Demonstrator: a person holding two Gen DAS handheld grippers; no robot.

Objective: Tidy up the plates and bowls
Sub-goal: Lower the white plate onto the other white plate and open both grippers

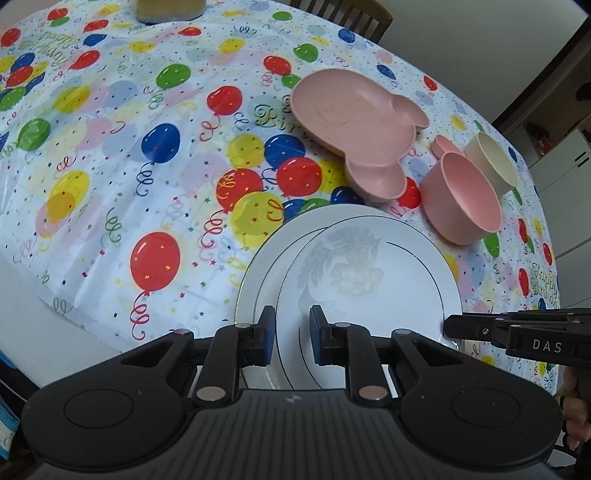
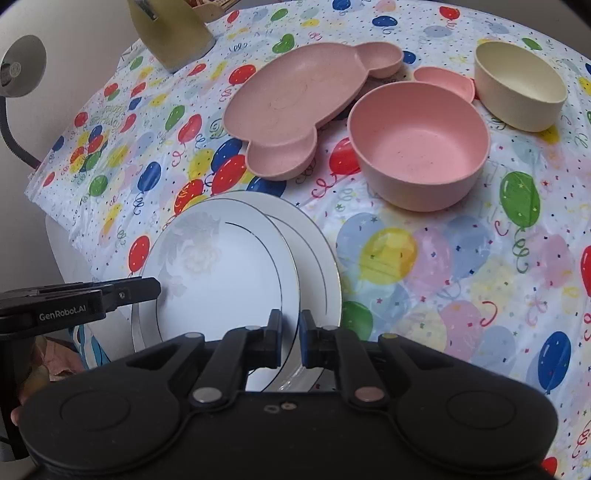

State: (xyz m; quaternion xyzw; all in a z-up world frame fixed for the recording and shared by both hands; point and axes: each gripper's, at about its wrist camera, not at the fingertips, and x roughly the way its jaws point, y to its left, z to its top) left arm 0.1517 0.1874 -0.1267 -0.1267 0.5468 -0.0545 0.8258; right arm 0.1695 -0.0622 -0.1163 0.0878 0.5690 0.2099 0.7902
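Observation:
A white floral plate (image 1: 369, 280) (image 2: 225, 280) is tilted over a plain white plate (image 1: 266, 266) (image 2: 317, 254) at the table's near edge. My left gripper (image 1: 292, 334) is shut on the floral plate's near rim. My right gripper (image 2: 290, 338) is shut on its opposite rim. Each gripper shows in the other's view, the right one in the left wrist view (image 1: 517, 328) and the left one in the right wrist view (image 2: 81, 299). Beyond lie a pink bear-shaped plate (image 1: 354, 118) (image 2: 291, 99), a pink bowl (image 1: 461, 199) (image 2: 417, 140), a cream bowl (image 1: 491, 162) (image 2: 521, 85) and a small pink dish (image 1: 445, 146) (image 2: 443, 77).
The table (image 1: 110, 166) (image 2: 461, 277) wears a balloon-print cloth. A yellow-green object (image 1: 170, 9) (image 2: 170, 33) stands at the far edge. A wooden chair (image 1: 343, 14) is behind the table. A lamp (image 2: 18, 70) stands left of it.

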